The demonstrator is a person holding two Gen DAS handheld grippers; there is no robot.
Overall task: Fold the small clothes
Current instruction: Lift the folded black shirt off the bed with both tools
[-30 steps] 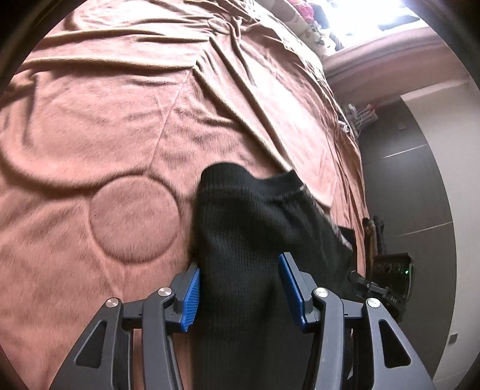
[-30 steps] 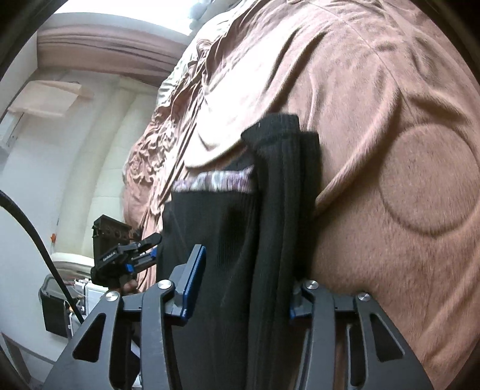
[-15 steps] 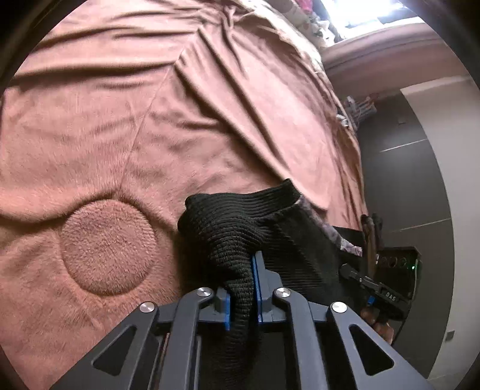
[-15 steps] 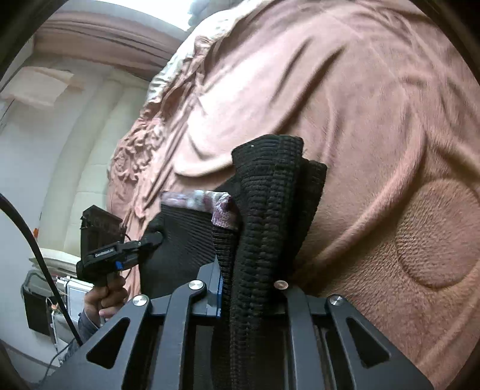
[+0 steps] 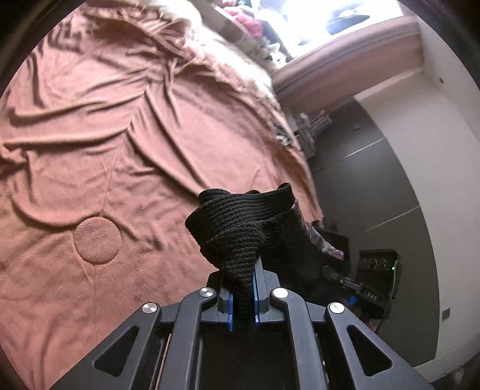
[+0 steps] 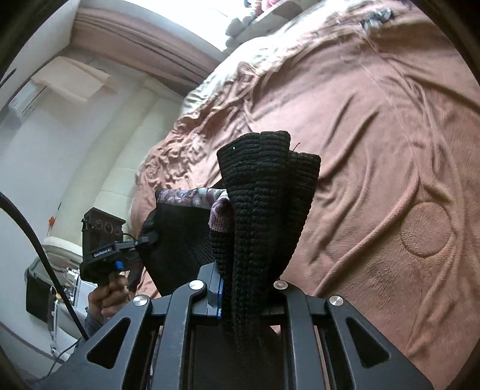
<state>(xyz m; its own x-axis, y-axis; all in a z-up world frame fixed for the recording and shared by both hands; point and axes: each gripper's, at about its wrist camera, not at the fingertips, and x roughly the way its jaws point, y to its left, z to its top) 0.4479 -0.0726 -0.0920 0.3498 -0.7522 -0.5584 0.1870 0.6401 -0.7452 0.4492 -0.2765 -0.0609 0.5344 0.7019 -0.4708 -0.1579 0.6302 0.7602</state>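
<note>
A black knitted garment (image 5: 240,234) with a patterned purple-grey lining hangs above the brown bedspread (image 5: 90,144). My left gripper (image 5: 241,297) is shut on one bunched edge of it, the knit squeezed between the blue pads. In the right wrist view the same black knitted garment (image 6: 258,210) rises in a thick ribbed fold from my right gripper (image 6: 244,295), which is shut on it. The cloth stretches between both grippers, and the left gripper (image 6: 141,240) shows at the left of that view, held by a hand (image 6: 108,295).
The bedspread (image 6: 390,150) is wrinkled and carries round quilted circles (image 5: 97,240). Beyond the bed's edge stand a dark wall panel (image 5: 375,195), a bright window with clutter at its sill (image 5: 300,24), and white walls (image 6: 60,150).
Both grippers closed on the garment's edges and lifted it off the bedspread. The cloth, flat a second ago, now bunches and hangs between them.
</note>
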